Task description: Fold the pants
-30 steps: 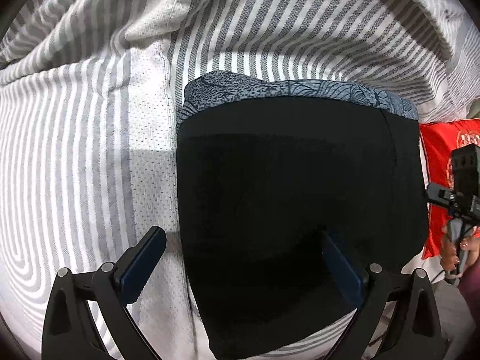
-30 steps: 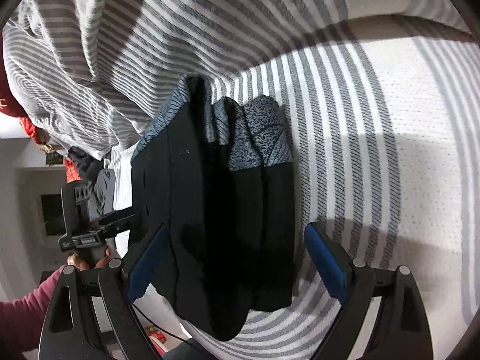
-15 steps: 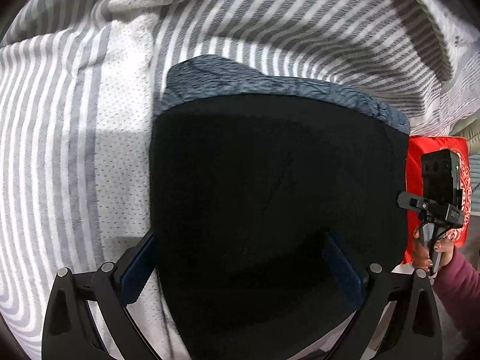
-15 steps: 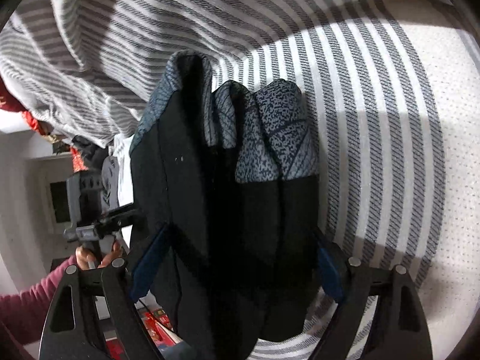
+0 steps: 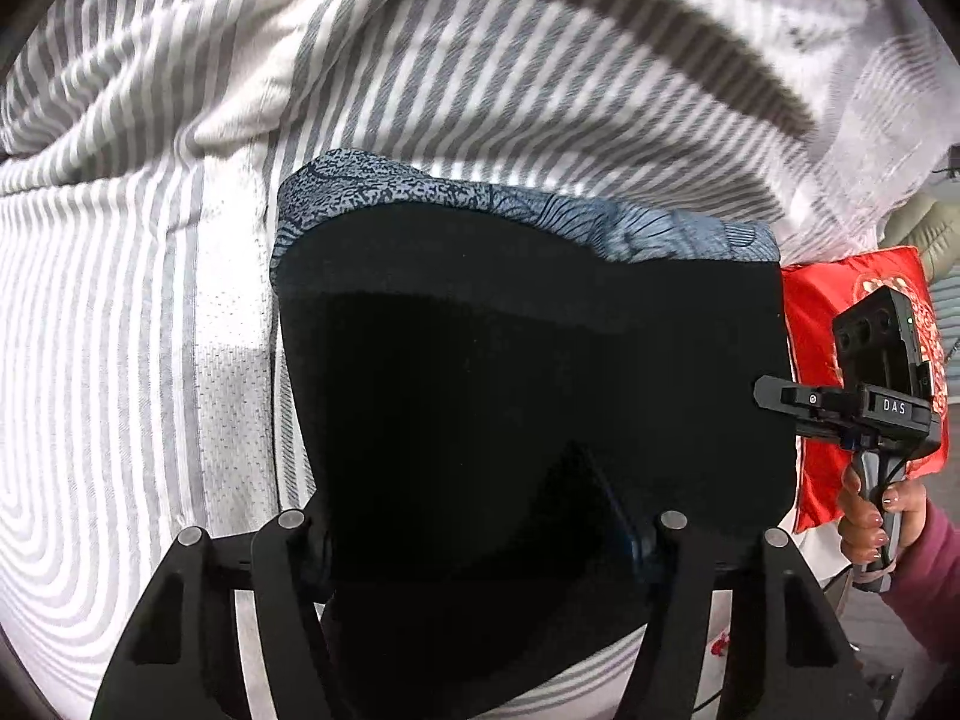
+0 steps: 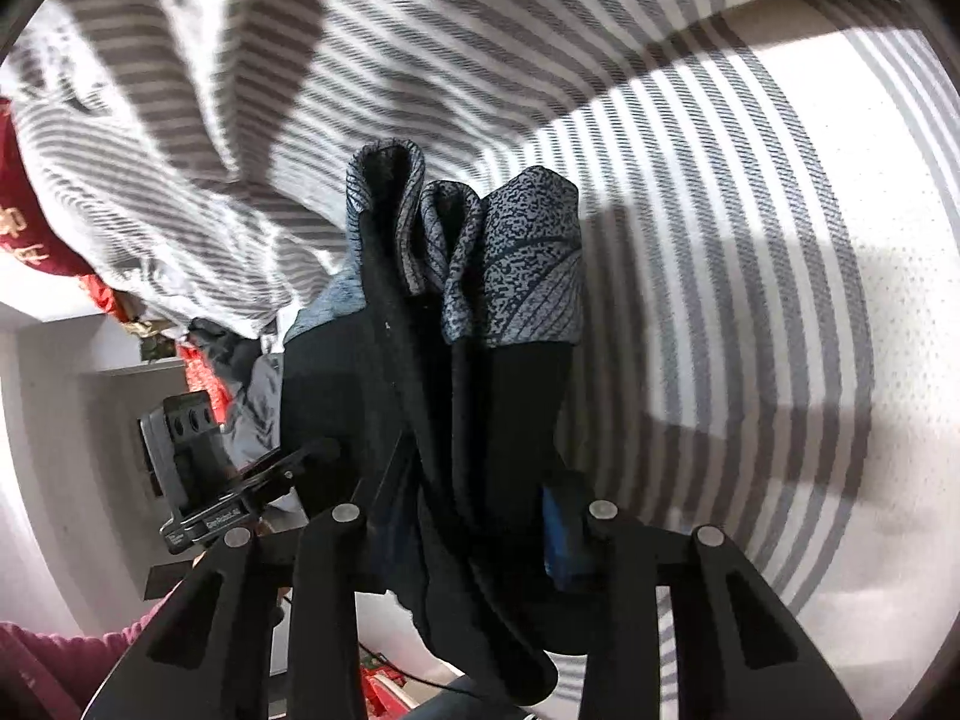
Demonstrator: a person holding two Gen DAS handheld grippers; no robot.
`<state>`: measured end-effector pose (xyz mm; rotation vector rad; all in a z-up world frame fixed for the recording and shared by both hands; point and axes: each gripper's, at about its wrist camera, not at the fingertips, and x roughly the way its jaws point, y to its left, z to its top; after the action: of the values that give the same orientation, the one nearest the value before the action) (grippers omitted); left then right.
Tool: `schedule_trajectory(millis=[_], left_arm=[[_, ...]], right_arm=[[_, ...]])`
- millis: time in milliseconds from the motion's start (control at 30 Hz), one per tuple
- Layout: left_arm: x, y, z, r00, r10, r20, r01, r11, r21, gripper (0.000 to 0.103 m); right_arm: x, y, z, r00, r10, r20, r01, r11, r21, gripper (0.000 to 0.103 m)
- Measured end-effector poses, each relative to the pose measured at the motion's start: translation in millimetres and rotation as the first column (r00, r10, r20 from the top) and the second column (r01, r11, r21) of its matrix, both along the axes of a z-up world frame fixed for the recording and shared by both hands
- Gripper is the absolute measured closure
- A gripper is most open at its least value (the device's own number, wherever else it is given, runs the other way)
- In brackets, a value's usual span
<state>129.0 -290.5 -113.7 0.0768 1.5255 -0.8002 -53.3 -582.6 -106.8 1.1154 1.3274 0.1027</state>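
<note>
From the left wrist view, my left tool [image 5: 474, 534] is clenched on the near edge of the pants [image 5: 528, 396]; black cloth fills the gap between its fingers. The pants are a folded black bundle with the grey patterned band [image 5: 516, 204] at the far side, lying on the striped bed [image 5: 120, 330]. I judge the grip is at the edge so the bundle keeps its layers. At the right sits the right tool [image 5: 780, 399], close to the bundle's side, with a red cushion [image 5: 840, 300] behind it.

From the right wrist view, my right tool [image 6: 468, 528] is grasping the stacked folds edge-on, so all layers are pinched together. The left tool [image 6: 288, 468] shows at the far corner. I judge two grips keep the stack square.
</note>
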Motion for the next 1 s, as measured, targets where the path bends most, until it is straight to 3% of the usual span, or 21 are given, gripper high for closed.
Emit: schedule_trajectory(millis=[333, 500, 667, 800, 933, 1000], left_arm=[[-46, 10, 42, 0.999, -0.018, 0.028, 0.018, 1.000, 0.001, 0.036], [-63, 15, 31, 1.000, -0.024, 0.004, 0.024, 1.000, 0.019, 0.036], [-72, 15, -9, 0.999, -0.046, 0.006, 0.045, 0.995, 0.089, 0.036], [-73, 23, -15, 0.999, -0.009, 0.047, 0.004, 0.995, 0.102, 0.018], [-69, 30, -7, 0.996, 0.013, 0.085, -0.024, 0.991, 0.134, 0.018], [-66, 32, 5, 0.989, 0.011, 0.144, -0.034, 0.987, 0.157, 0.018]], right_arm=[[-41, 10, 36, 1.000, -0.009, 0.026, 0.008, 0.999, 0.034, 0.064], [-68, 21, 35, 1.000, -0.030, 0.001, 0.030, 0.999, 0.030, 0.064], [-92, 34, 16, 0.997, -0.058, -0.051, 0.057, 0.998, -0.026, 0.063], [-102, 33, 9, 0.989, -0.118, -0.084, 0.110, 0.990, -0.090, 0.052], [-103, 38, 22, 0.985, -0.115, -0.129, 0.088, 0.976, -0.200, 0.035], [-104, 39, 30, 0.981, -0.122, -0.149, 0.083, 0.966, -0.245, 0.033]])
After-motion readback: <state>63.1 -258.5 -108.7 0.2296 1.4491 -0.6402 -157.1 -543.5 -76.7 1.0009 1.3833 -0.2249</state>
